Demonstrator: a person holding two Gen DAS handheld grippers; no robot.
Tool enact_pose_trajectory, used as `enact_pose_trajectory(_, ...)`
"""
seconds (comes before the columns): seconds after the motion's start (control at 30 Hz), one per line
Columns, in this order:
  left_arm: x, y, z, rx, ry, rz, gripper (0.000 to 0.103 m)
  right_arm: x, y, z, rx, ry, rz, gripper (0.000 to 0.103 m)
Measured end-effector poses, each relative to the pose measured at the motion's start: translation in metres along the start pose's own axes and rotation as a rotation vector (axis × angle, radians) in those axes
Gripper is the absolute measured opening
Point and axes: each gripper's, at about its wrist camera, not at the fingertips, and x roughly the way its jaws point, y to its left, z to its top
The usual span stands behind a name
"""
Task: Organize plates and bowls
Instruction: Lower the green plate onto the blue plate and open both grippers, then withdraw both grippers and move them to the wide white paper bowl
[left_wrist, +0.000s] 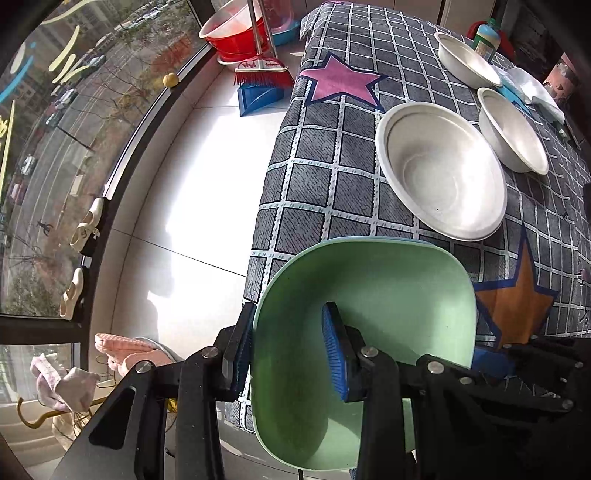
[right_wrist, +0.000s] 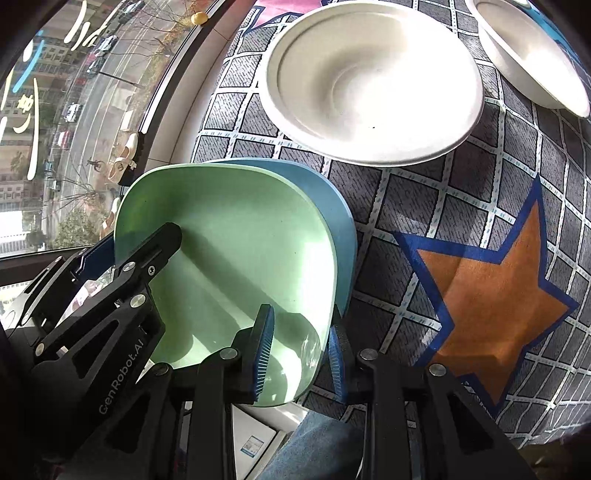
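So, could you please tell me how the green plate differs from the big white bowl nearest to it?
The green plate is squarish with rounded corners; the big white bowl is round. The plate is gripped at its rim and stacked on a blue plate; the bowl sits untouched on the checked cloth. Both hold nothing.

I am working in a home, on a tiled floor (left_wrist: 207, 192) beside a street-facing window (left_wrist: 55, 110). Near that window stand a broom (left_wrist: 263, 74), red basin (left_wrist: 236, 33) and shoes (left_wrist: 86, 225); a patterned cloth (left_wrist: 317, 177) covers the table.
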Motion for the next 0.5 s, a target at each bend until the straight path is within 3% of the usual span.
enact_pose_trajectory(0.17, 0.007, 0.007, 0.0, -0.015, 0.015, 0.002, 0.049, 0.005, 0.002, 0.006, 0.0, 0.002, 0.005, 0.032)
enact_pose_trajectory(0.23, 0.006, 0.013, -0.001, -0.032, 0.01, 0.026, 0.065, 0.004, 0.0, 0.008, 0.007, 0.001, 0.011, 0.042)
enact_pose_trajectory(0.27, 0.005, 0.016, -0.001, -0.042, 0.006, 0.032, 0.068, 0.003, -0.003, 0.008, 0.014, 0.0, 0.023, 0.047)
enact_pose_trajectory(0.33, 0.004, 0.023, -0.001, -0.066, 0.004, 0.028, 0.077, -0.001, -0.01, 0.008, 0.03, -0.012, 0.049, 0.072)
enact_pose_trajectory(0.4, 0.002, 0.027, -0.001, -0.085, 0.003, 0.02, 0.079, -0.007, -0.02, 0.008, 0.044, -0.031, 0.054, 0.08)
enact_pose_trajectory(0.5, 0.003, 0.025, 0.0, -0.086, 0.009, 0.019, 0.079, -0.015, -0.034, 0.009, 0.07, -0.047, 0.075, 0.08)
